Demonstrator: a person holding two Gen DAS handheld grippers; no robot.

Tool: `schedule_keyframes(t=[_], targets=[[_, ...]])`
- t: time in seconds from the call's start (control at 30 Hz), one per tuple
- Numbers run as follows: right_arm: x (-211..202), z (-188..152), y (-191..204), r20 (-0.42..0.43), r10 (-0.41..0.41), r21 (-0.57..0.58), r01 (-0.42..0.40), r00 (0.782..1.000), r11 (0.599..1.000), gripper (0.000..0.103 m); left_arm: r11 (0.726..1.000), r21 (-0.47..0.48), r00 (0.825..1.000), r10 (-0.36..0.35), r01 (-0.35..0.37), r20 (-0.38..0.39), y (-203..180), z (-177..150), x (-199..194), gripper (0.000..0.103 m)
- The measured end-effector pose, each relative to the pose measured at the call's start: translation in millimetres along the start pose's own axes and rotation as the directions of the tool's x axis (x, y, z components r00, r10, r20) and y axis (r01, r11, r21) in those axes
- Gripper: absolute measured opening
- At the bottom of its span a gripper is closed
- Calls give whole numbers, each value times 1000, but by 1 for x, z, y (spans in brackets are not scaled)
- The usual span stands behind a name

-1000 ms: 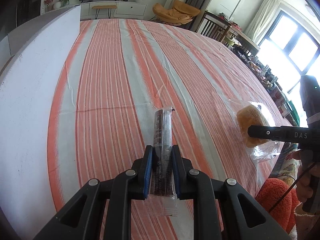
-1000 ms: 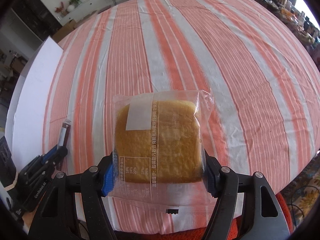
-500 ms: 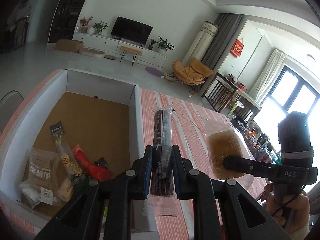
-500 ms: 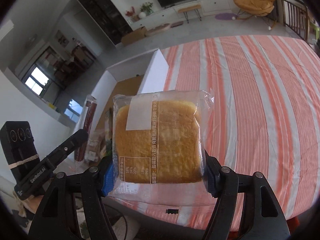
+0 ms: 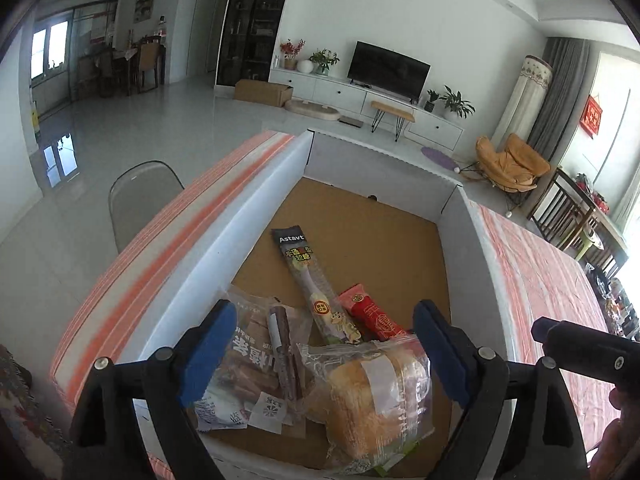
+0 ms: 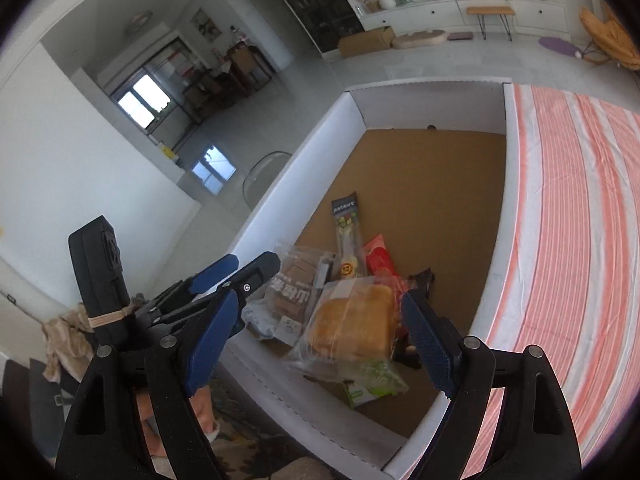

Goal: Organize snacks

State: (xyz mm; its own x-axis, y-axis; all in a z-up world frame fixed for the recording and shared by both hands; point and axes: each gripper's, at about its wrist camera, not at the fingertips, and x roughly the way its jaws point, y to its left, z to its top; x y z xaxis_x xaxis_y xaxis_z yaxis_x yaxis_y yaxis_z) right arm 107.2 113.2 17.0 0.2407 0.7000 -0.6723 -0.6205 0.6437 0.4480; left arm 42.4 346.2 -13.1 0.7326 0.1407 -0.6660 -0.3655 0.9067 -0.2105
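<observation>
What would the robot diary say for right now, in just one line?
left gripper: open, just let go | right gripper: open, just let go | bagged cake: in box | dark stick snack: in box

Snacks [image 5: 320,360] in box [image 5: 248,216] (near corner) on table [image 6: 580,240]

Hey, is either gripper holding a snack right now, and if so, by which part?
Nothing is held. Both the left gripper and right gripper have just opened their jaws; the bread pack and dark snack bar are loose in the box.
</observation>
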Motion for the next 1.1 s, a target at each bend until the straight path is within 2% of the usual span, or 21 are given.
schedule_keyframes(t=[0.1,0.23,0.3,0.47,0.6,0.77,1.1], targets=[[-6,0,-2,19,-45,-23,45,999,999,87,996,60,998,67,-66,-5,-9,-2,-1,97],[-15,-8,2,42,-134,-67,137,990,988,87,977,146,986,163,-157,-25,-32,-7,-7,97],[-21,-15,5,55,-169,-83,173,984,981,87,971,145,980,196,-189,-37,-37,-10,-11,101],[-27,-23,15,67,-231,-126,238,971,963,87,949,138,958,284,-285,25,-46,-16,-26,101],[-28,-27,23,76,-285,-168,294,956,941,87,955,141,966,257,-259,30,-46,-16,-34,101],[-25,-26,31,80,-306,-186,316,949,930,86,946,158,959,274,-282,71,-49,-16,-45,101],[-22,-29,32,84,-327,-189,338,941,922,86,944,151,956,287,-294,69,-47,-14,-50,101]])
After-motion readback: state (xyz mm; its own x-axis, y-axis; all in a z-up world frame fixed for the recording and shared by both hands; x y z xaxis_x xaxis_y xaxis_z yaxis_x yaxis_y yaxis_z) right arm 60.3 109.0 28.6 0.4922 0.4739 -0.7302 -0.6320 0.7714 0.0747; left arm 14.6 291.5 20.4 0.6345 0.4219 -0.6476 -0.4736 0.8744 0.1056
